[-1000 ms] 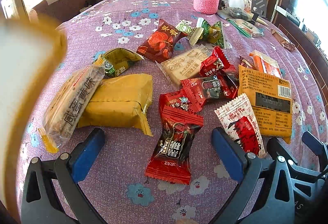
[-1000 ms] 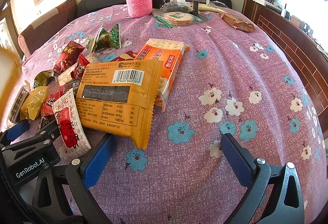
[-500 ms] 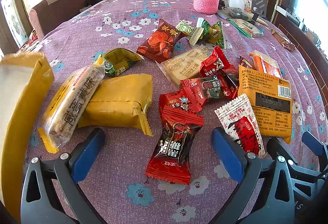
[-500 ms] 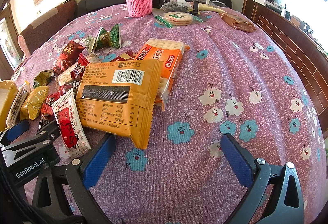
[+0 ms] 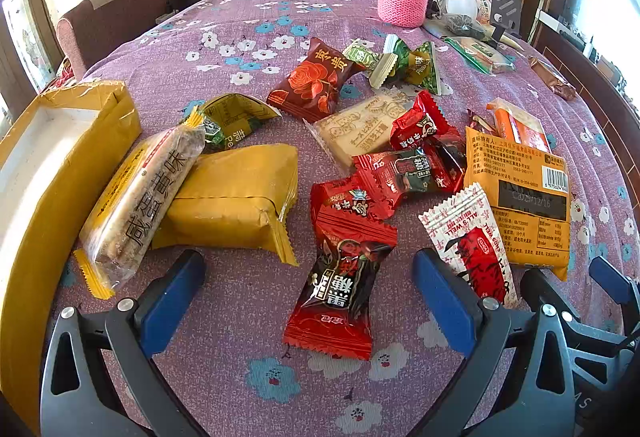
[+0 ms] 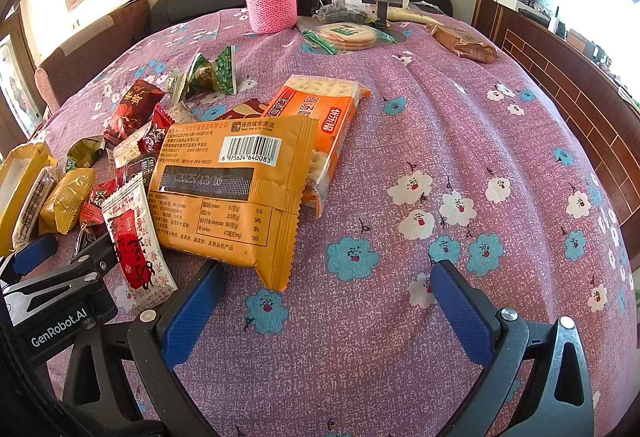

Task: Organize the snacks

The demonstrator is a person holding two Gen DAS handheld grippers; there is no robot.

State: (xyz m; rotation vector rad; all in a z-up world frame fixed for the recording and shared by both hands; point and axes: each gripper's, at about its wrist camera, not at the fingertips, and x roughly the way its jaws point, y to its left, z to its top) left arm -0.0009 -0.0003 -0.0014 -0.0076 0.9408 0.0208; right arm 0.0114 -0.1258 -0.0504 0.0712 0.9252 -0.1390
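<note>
Both my grippers hover low over a purple flowered tablecloth (image 6: 460,125), fingers spread wide and holding nothing. My left gripper (image 5: 308,301) frames a red candy packet (image 5: 340,277) lying between its blue pads. My right gripper (image 6: 324,305) brackets bare cloth, with the corner of an orange biscuit bag (image 6: 228,189) just at its ten o'clock.

The snacks sit heaped at the table's middle, and a yellow box (image 5: 60,157) with a white inside stands open at the left gripper's nine o'clock, likely their destination.

The risks, as I judge them: the crinkly wrappers are slick and flat, so my pads may skid over the candy or pinch the cloth with it. Packets overlap, so lifting one may drag a neighbour. My two grippers sit close together and could knock.

Only the right view shows the cracker pack (image 6: 320,125) tucked under the orange bag. Only the left view shows the box's depth and the long bar (image 5: 140,197) leaning on a yellow packet (image 5: 236,193).
</note>
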